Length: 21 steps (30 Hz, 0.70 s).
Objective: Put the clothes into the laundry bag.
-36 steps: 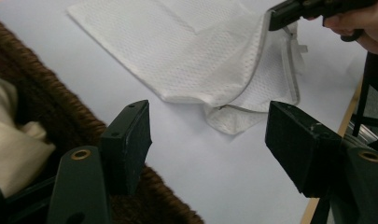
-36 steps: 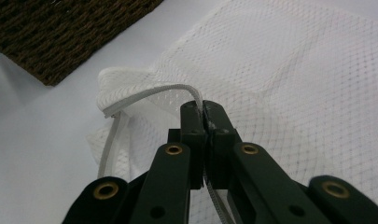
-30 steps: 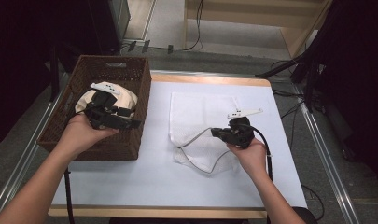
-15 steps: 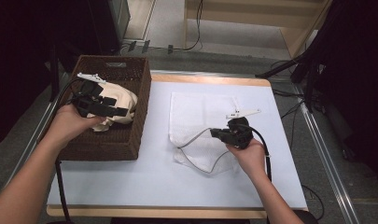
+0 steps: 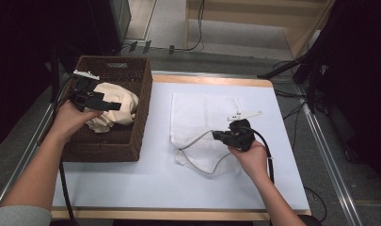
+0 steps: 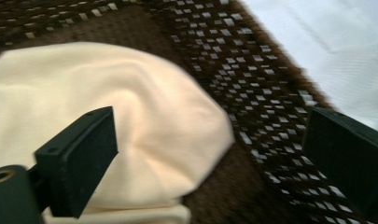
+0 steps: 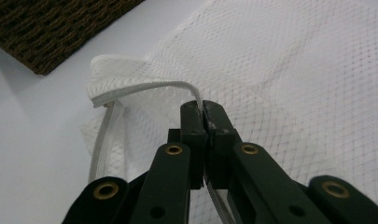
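Cream cloth point(image 5: 114, 106) bunched in the brown wicker basket point(image 5: 136, 136) at the tabletop's point(image 5: 150, 188) left side, not yet gripped. Left claw point(image 6: 210, 154) spread wide just over the cloth's rounded fold, one jaw over the fabric, the other over the woven basket wall. Right claw point(image 7: 204, 116) pinched tight on the zipper edge point(image 7: 144, 89) of the white mesh bag point(image 5: 202, 117), holding the mouth lifted off the tabletop.

Likely trouble from here: closing with one jaw so near the wicker could snag the weave instead of fabric, or catch only a thin fold that slips free on the lift. Loose, trailing cloth could also drag over the basket rim. Any slack at the zipper edge would let the bag's mouth sag shut before the cloth arrives.
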Available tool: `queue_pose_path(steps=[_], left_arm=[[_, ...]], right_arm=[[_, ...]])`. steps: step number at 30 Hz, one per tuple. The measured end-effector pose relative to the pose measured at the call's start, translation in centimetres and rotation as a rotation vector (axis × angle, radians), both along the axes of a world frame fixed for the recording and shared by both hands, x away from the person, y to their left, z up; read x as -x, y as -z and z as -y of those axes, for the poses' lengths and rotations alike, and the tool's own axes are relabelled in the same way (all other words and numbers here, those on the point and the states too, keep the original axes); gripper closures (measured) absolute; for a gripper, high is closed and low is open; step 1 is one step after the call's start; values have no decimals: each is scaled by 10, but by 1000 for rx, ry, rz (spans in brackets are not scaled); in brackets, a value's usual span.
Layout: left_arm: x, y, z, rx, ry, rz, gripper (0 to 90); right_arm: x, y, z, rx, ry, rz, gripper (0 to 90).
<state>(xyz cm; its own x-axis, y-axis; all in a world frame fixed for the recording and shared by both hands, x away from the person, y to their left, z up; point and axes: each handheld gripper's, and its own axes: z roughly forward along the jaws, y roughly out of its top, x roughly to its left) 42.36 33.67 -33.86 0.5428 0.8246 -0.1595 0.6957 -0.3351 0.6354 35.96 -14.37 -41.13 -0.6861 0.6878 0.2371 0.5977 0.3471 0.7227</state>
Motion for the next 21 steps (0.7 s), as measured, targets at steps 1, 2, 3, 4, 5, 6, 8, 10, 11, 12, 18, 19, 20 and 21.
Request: queue_pose_path(steps=[1, 2, 3, 4, 5, 6, 8, 10, 11, 12, 18, 19, 20, 21], left_arm=[[-2, 2, -2, -6, -7, 0, 31], [-5, 5, -5, -3, -13, -11, 29], [-7, 8, -7, -3, -20, -22, 29], [-10, 12, -9, -21, -24, -32, 29], [-11, 16, -11, -32, -30, -31, 29], [-13, 19, -13, -37, -44, -37, 29], [-17, 24, -16, -39, -64, -47, 29], [-21, 29, -17, -43, -81, -47, 30], [-24, 33, -18, -41, -91, -53, 30], [-24, 33, -18, -41, -91, -53, 34], [-34, 49, -22, -32, -137, -84, 36], [-35, 51, -22, -26, -132, -90, 38], [-36, 52, -22, -29, -132, -87, 51], [-37, 53, -21, -44, -125, -84, 71]], right_arm=[[0, 0, 0, 0, 0, 0, 891], [0, 0, 0, 0, 2, -1, 891], [0, 0, 0, 0, 4, -3, 890], [0, 1, 0, 0, 4, -8, 890], [0, 1, 0, 4, 0, -3, 890], [0, 1, 0, 6, -1, -4, 890], [0, 1, 0, 5, 1, -6, 890], [-1, 2, 1, 7, 0, -7, 891], [-1, 1, 1, 7, 0, -8, 891], [-1, 1, 1, 7, 0, -8, 891], [-1, 1, 2, 7, -4, -6, 890], [-1, 1, 2, 7, -5, -6, 890], [-1, 2, 2, 7, -6, -6, 891], [-1, 2, 2, 7, -6, -6, 890]])
